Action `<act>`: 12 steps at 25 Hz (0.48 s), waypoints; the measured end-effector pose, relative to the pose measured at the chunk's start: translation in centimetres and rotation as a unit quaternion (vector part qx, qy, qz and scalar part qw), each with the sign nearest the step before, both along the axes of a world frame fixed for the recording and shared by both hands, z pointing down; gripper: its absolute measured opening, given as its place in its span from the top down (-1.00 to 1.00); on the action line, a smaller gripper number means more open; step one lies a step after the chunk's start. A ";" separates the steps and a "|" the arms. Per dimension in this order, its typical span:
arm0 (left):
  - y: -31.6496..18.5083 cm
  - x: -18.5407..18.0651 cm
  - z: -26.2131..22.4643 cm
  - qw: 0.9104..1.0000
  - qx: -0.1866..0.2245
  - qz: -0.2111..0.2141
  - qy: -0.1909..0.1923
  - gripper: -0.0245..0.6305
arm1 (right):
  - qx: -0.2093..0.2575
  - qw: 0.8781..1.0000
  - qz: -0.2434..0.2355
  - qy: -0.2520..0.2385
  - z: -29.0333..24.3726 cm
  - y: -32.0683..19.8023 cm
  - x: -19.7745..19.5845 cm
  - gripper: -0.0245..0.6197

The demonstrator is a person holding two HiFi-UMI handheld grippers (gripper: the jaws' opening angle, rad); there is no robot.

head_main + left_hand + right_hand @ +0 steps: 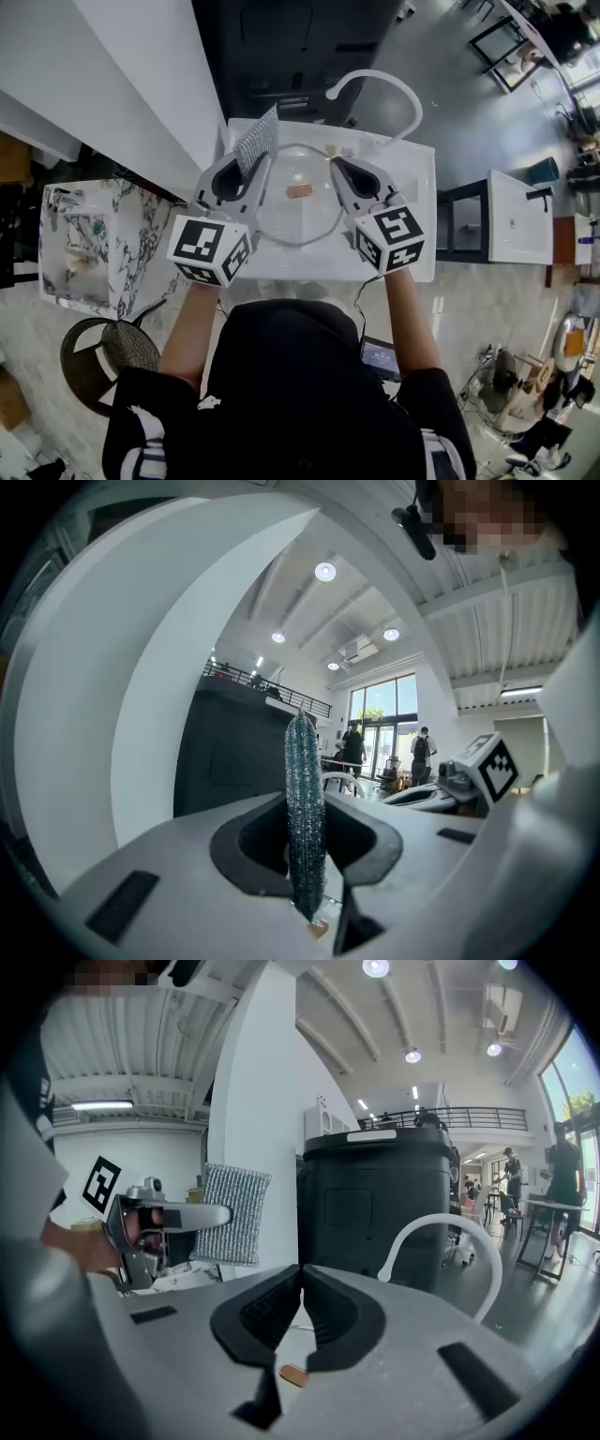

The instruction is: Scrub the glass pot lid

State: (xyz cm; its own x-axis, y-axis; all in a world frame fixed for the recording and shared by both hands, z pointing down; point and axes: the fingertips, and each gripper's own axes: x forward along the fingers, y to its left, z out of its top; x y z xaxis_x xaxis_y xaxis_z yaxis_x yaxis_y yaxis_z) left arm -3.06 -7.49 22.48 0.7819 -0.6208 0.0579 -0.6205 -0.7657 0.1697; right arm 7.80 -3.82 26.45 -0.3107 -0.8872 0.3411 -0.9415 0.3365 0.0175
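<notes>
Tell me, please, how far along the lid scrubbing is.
Done: the scrubbing pad is gripped in the left gripper, and the glass lid lies in the white sink. In hand: both grippers hover over it, the right gripper shut and empty. Left: the pad is held up off the lid, so the scrubbing itself seems yet to start.

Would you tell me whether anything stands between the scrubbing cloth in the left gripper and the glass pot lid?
Nothing visible does. The round glass pot lid lies bare in the white sink; the left gripper, jaws shut on the silver mesh scrubbing cloth, is by its left edge, the shut, empty right gripper by its right.
</notes>
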 end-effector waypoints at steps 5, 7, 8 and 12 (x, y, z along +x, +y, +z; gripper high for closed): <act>-1.1 1.0 1.2 1.000 -0.012 -0.020 -0.003 0.70 | -0.033 0.998 -0.046 0.010 2.3 -0.7 0.5 0.85; -1.6 1.1 1.6 0.999 -0.016 -0.030 -0.005 0.70 | -0.047 0.996 -0.068 0.016 3.3 -1.0 0.4 0.76; -1.8 1.1 1.9 0.999 -0.017 -0.035 -0.007 0.70 | -0.055 0.995 -0.078 0.020 3.9 -1.1 0.3 0.72; -2.2 1.2 3.1 0.998 -0.027 -0.054 -0.009 0.70 | -0.096 0.986 -0.130 0.045 7.0 -0.9 0.0 0.53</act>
